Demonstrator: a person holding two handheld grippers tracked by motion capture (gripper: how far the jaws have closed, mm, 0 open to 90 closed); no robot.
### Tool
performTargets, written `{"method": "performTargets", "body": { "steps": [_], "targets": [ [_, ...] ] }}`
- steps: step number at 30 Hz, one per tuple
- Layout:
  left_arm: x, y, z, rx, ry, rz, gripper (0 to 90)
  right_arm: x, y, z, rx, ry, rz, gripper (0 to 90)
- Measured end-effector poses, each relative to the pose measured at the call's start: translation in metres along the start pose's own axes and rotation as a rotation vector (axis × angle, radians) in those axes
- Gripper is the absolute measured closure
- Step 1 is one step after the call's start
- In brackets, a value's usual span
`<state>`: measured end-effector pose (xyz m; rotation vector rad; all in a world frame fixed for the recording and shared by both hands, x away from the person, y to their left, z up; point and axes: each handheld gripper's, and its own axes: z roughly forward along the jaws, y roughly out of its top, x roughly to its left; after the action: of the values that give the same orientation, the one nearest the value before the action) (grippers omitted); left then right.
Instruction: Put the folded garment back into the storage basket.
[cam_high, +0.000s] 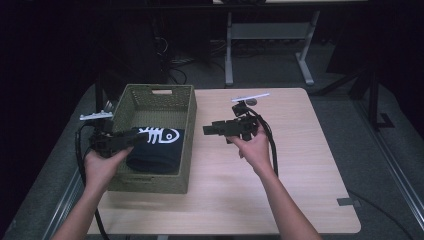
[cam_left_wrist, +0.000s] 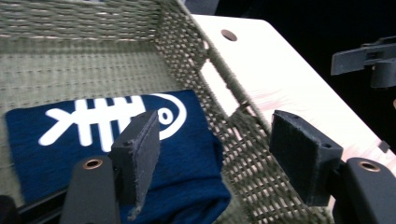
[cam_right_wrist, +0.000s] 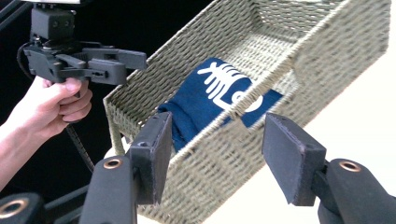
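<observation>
The folded navy cloth (cam_high: 154, 148) with a white fishbone print is lying inside the woven basket (cam_high: 186, 131), at its near end. The left gripper (cam_high: 134, 138) is hovering above the cloth, jaws apart, holding nothing. Just right of the basket, the right gripper (cam_high: 206, 130) is pointing toward it, jaws apart and empty.

Overhead light is brightening the pale table (cam_high: 300, 165) while the surrounding room is sinking into near-black. In the right gripper view, glare is washing out the tabletop at right, and both gripper views are looking soft and grainy.
</observation>
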<state>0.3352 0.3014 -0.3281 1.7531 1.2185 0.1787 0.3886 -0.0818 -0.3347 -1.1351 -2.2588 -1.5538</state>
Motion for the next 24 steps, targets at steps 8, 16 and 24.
{"method": "performTargets", "body": {
  "steps": [8, 16, 24],
  "targets": [
    [-0.006, 0.000, 0.012, 0.002, -0.036, -0.010, 28.6, -0.013, -0.010, -0.021, -0.019, -0.014, 0.018, 40.3],
    [-0.024, -0.003, 0.024, 0.013, -0.063, 0.010, 28.0, -0.024, -0.023, -0.045, -0.034, -0.043, 0.035, 39.1],
    [-0.038, -0.004, 0.041, 0.022, -0.102, 0.034, 28.5, -0.037, -0.037, -0.067, -0.058, -0.064, 0.058, 38.3]
  ]
}}
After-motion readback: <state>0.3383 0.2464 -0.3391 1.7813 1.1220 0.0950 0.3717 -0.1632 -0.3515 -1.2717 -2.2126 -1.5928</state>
